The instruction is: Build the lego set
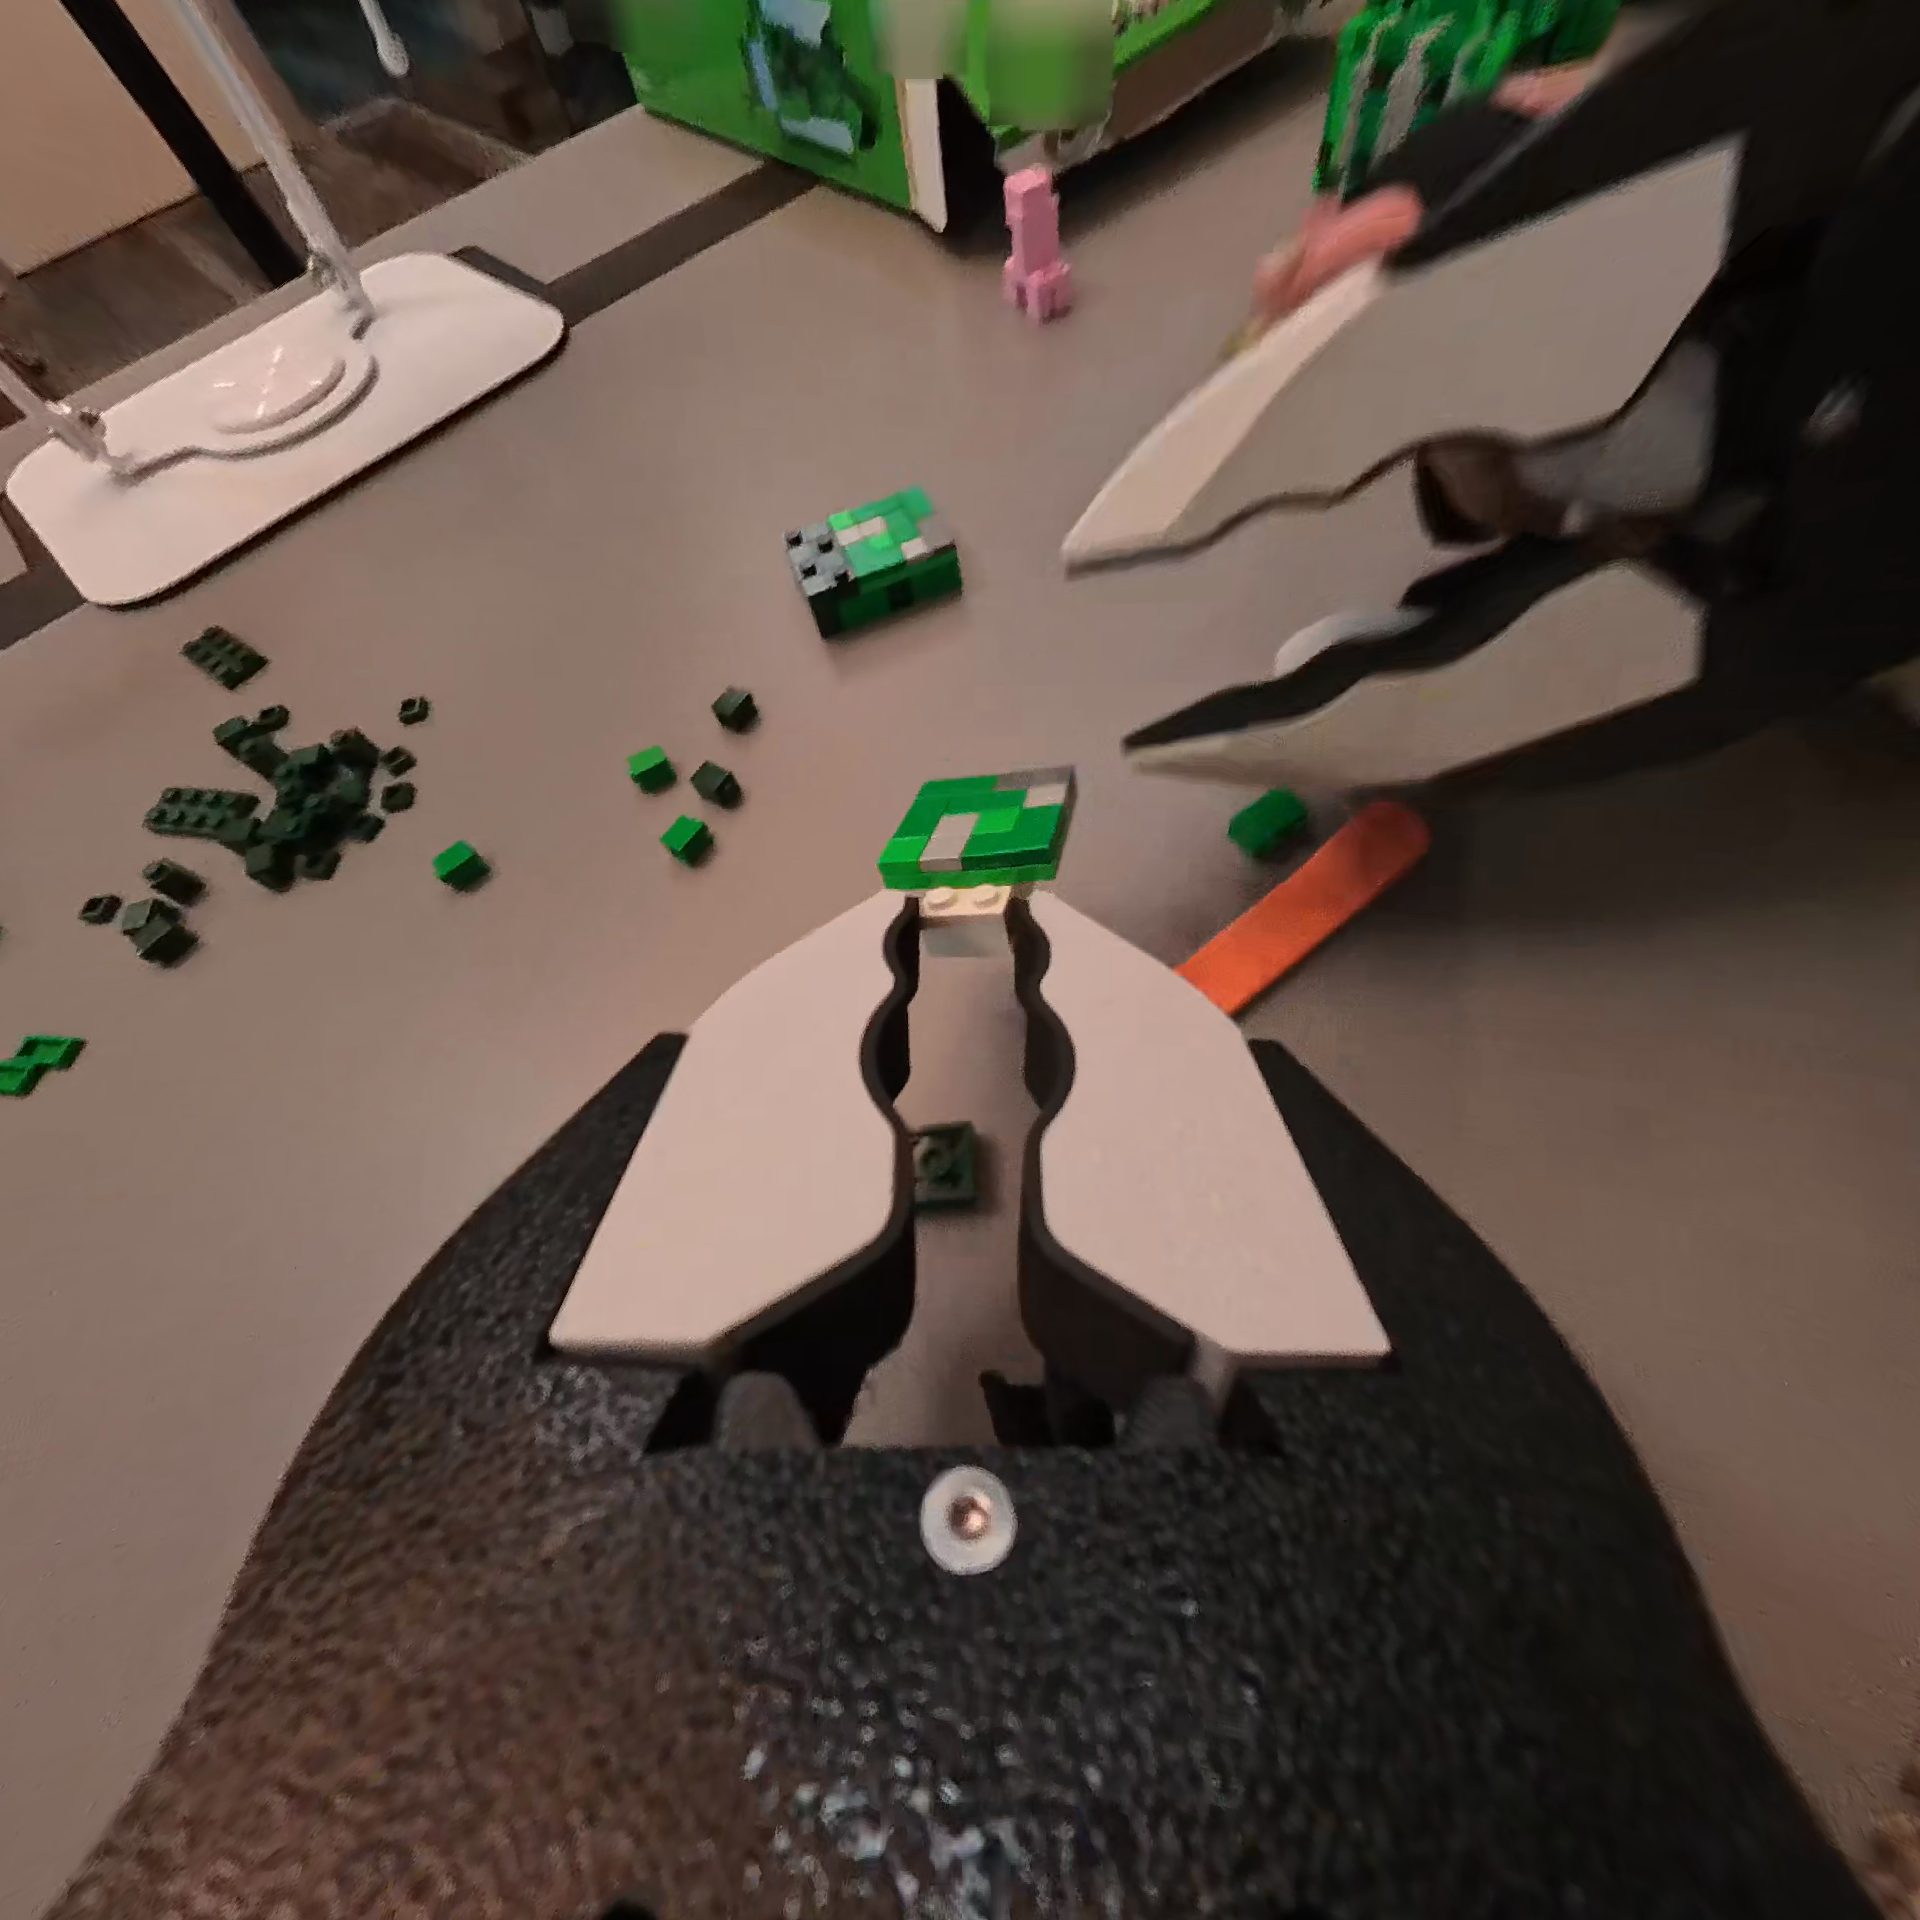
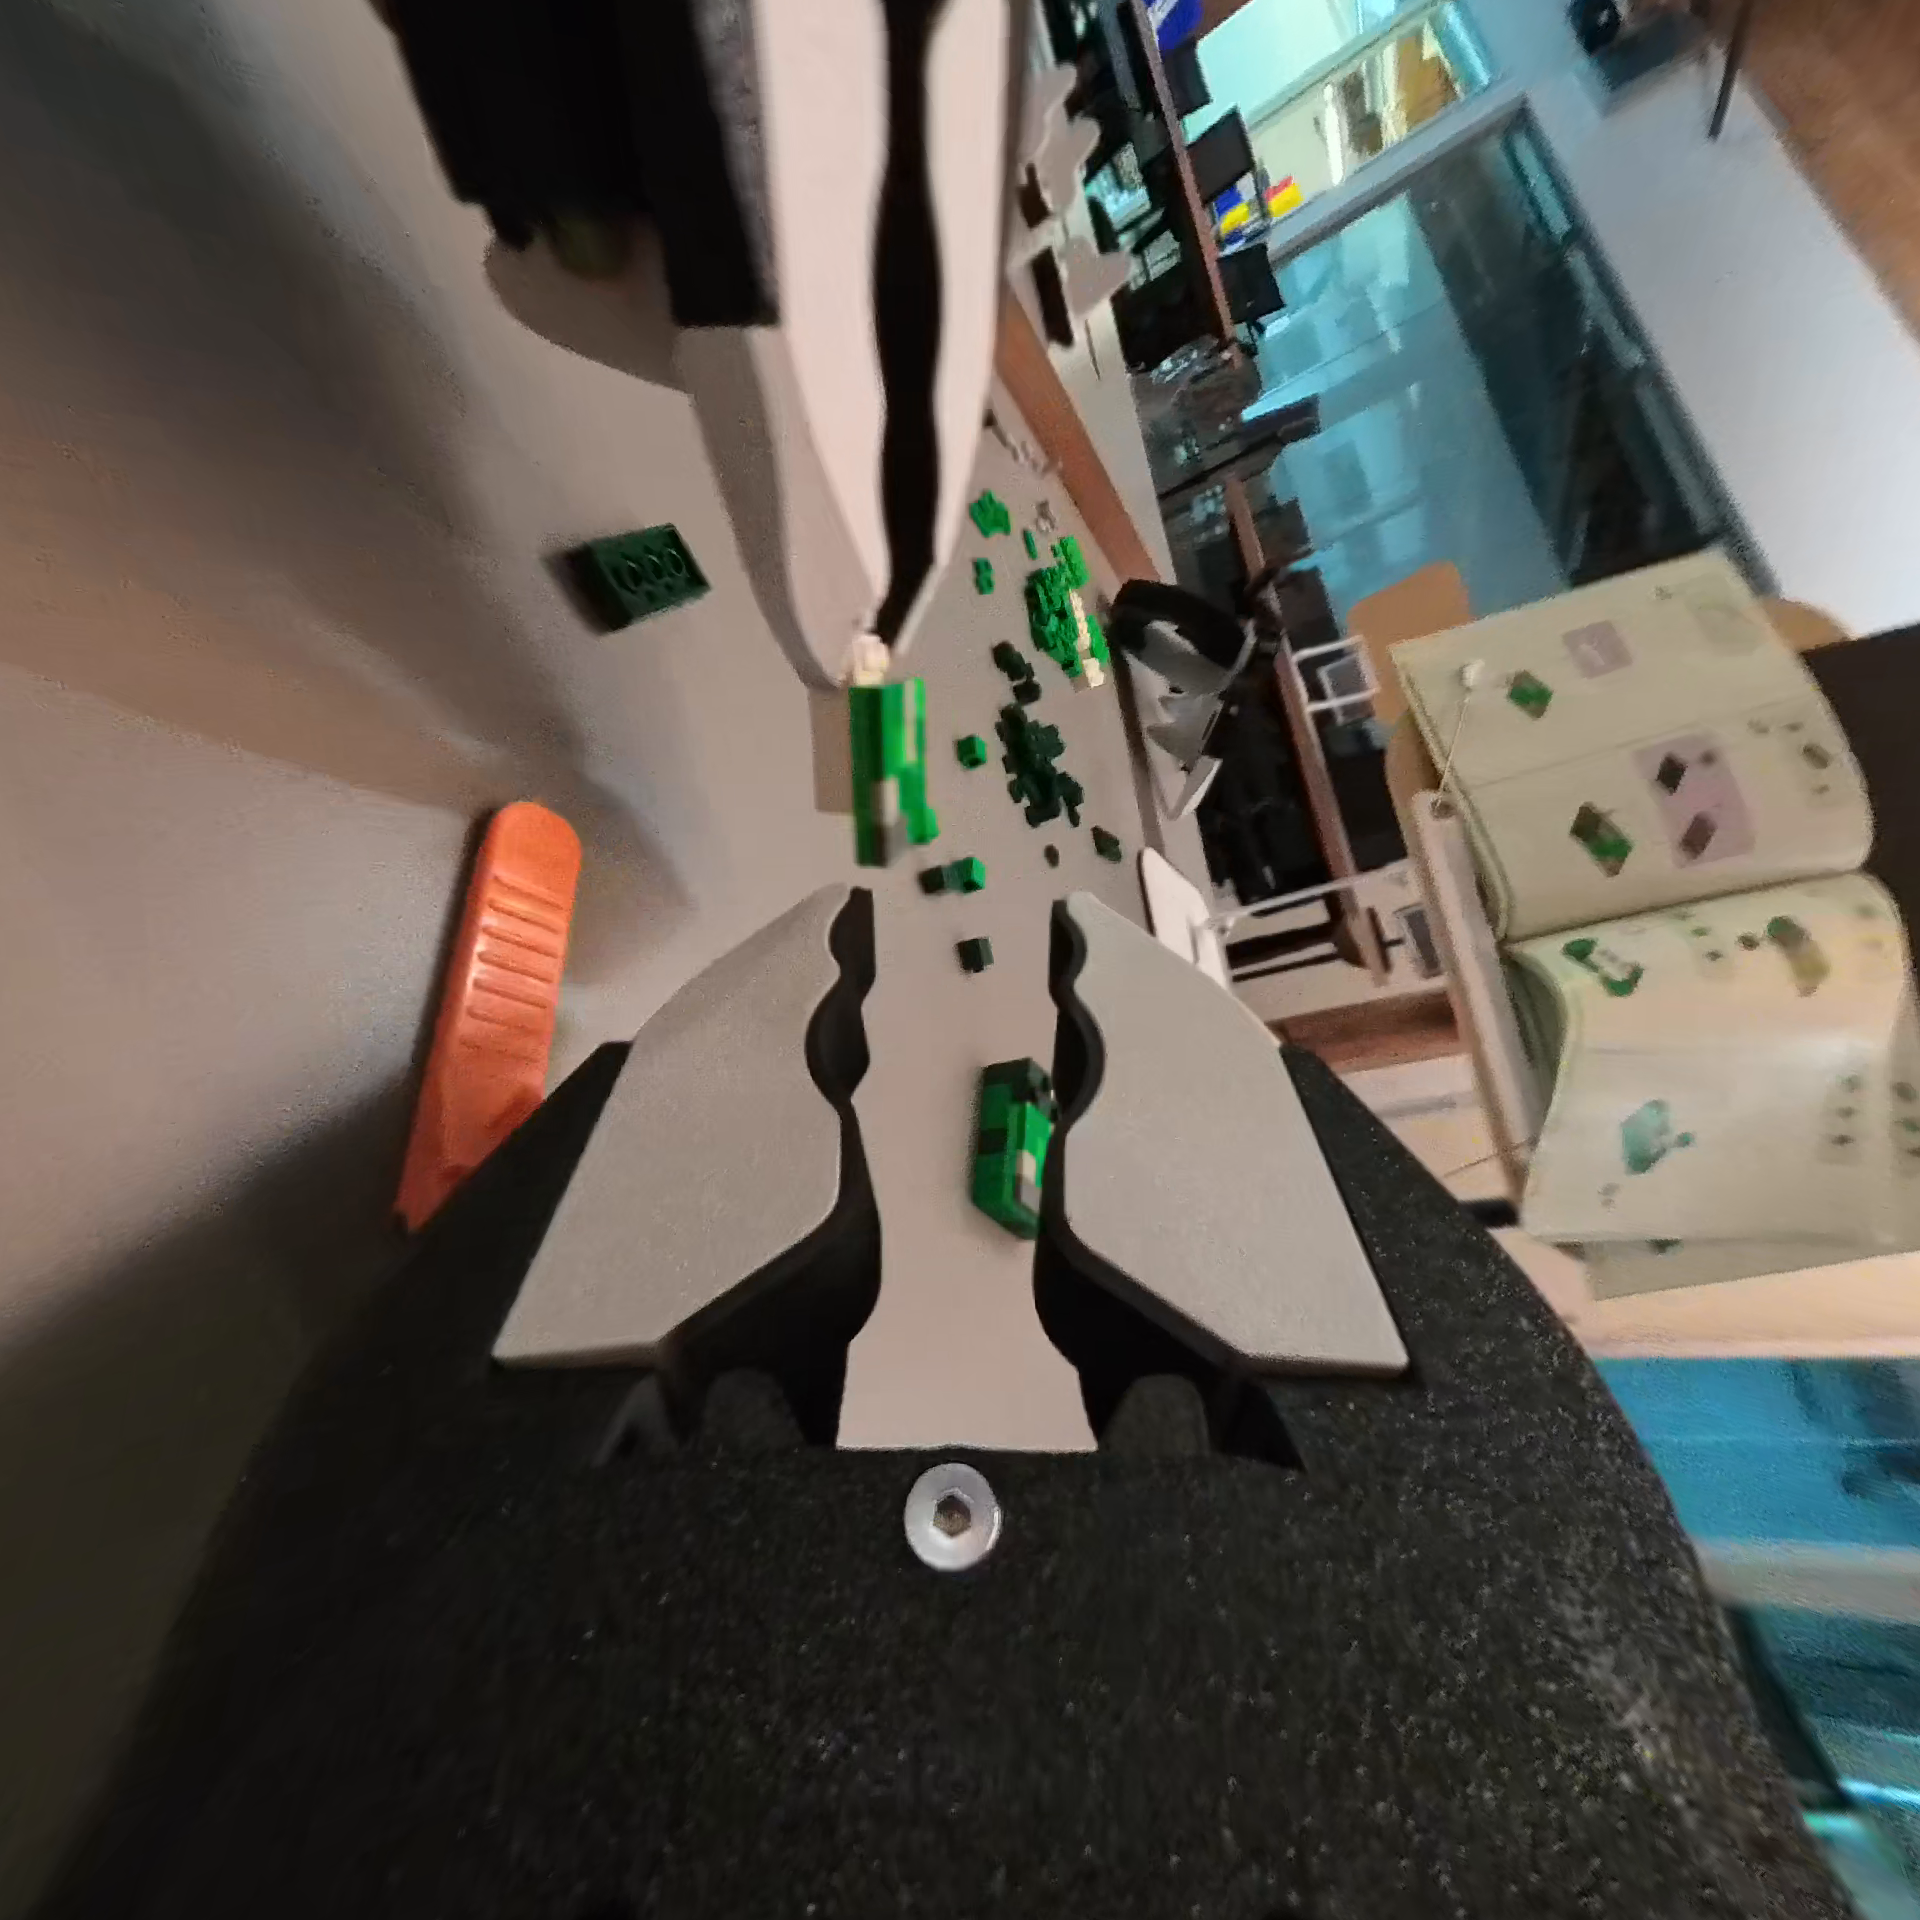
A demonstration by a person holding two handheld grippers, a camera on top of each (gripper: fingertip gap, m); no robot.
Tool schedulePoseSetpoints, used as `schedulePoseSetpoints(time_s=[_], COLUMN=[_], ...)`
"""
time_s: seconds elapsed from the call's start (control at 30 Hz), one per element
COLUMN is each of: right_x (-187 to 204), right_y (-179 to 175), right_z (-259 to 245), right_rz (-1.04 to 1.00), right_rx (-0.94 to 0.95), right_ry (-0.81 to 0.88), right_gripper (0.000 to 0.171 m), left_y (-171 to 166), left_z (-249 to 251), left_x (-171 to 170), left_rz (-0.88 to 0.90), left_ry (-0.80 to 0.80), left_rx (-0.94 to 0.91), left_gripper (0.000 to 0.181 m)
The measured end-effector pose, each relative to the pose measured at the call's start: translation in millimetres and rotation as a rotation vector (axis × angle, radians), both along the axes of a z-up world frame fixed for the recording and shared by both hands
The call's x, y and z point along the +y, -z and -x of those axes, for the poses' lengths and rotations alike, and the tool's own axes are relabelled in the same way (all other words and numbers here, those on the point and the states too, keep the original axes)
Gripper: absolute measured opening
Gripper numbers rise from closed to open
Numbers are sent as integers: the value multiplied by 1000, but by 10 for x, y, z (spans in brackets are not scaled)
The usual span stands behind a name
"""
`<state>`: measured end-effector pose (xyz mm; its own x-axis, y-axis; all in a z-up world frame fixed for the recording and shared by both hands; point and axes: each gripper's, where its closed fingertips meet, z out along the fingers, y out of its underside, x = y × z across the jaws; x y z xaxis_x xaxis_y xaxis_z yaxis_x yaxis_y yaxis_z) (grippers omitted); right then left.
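Left tongs [image 1: 964, 912] pinch a small white piece under a green tile panel [image 1: 977, 828], lifted off the table [image 1: 520, 1143]. Right tongs [image 2: 961, 914] hang open, empty, just beside it; green block [image 1: 873, 561] and loose bricks [image 1: 291, 800] lie beyond.

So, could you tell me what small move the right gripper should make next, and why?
Probably bring the right gripper forward to the green tiled plate and close on its free edge. The left gripper holds that plate only by a small pale piece beneath it, while the right one is open, empty and short of it.
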<state>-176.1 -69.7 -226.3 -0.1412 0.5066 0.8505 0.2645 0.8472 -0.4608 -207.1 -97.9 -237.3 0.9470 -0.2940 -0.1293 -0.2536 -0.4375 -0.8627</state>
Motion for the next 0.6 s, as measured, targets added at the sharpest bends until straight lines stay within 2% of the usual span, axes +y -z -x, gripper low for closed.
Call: schedulePoseSetpoints(time_s=[0.13,0.47,0.6], right_x=[144,186,215], right_y=[-101,-172,-207], right_z=[-45,-51,-61], right_rz=[49,78,92], right_rx=[51,97,111], right_ry=[51,81,94], right_gripper=[26,17,17], left_y=[162,394,345], left_z=[48,-71,-26], left_x=[27,-3,-65], left_rz=[46,155,148], left_ry=[1,64,53], left_rx=[120,125,132], left_gripper=[18,18,42])
